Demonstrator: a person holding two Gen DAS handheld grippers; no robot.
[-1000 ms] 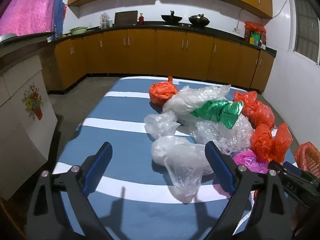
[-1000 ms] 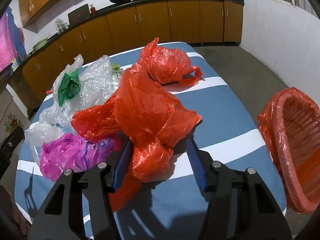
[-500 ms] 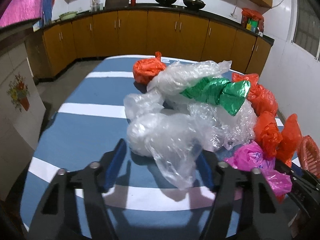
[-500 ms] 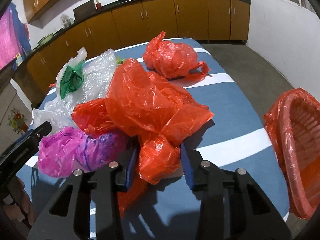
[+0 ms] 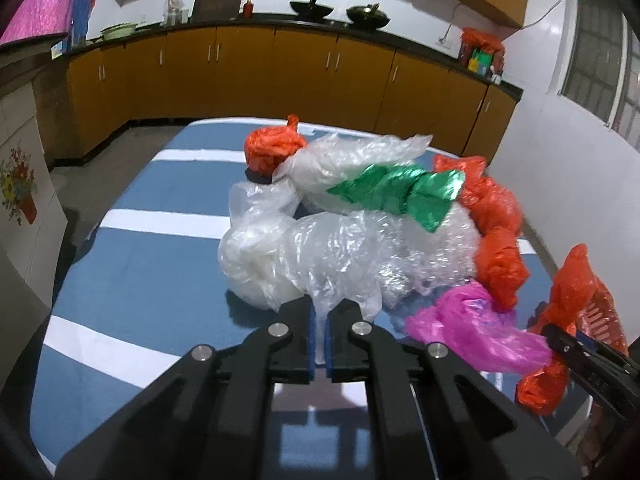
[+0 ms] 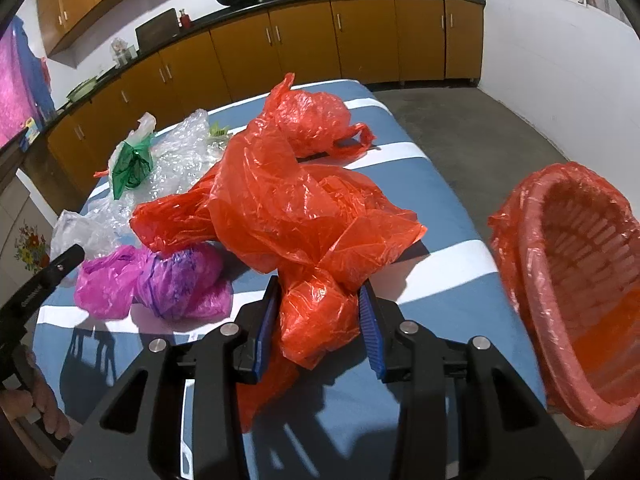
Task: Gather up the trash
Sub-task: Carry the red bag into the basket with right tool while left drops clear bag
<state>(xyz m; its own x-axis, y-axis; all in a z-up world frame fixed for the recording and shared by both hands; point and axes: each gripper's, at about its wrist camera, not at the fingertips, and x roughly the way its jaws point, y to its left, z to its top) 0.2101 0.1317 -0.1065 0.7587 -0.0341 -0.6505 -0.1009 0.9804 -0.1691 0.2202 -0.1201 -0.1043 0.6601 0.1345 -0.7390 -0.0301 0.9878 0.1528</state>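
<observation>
No legible text, label or number anywhere

A table [image 5: 132,264] covered in blue cloth with white stripes carries a heap of crumpled plastic — a clear bag [image 5: 296,256] at the near side, bubble wrap [image 5: 432,252] behind it, with a green foil piece [image 5: 396,192] laid on top. A knotted orange bag [image 5: 272,148] is set at the far end. Toward the right edge, a pink bag [image 6: 152,280] and large orange bags [image 6: 296,208] are spread — touching one another.
</observation>
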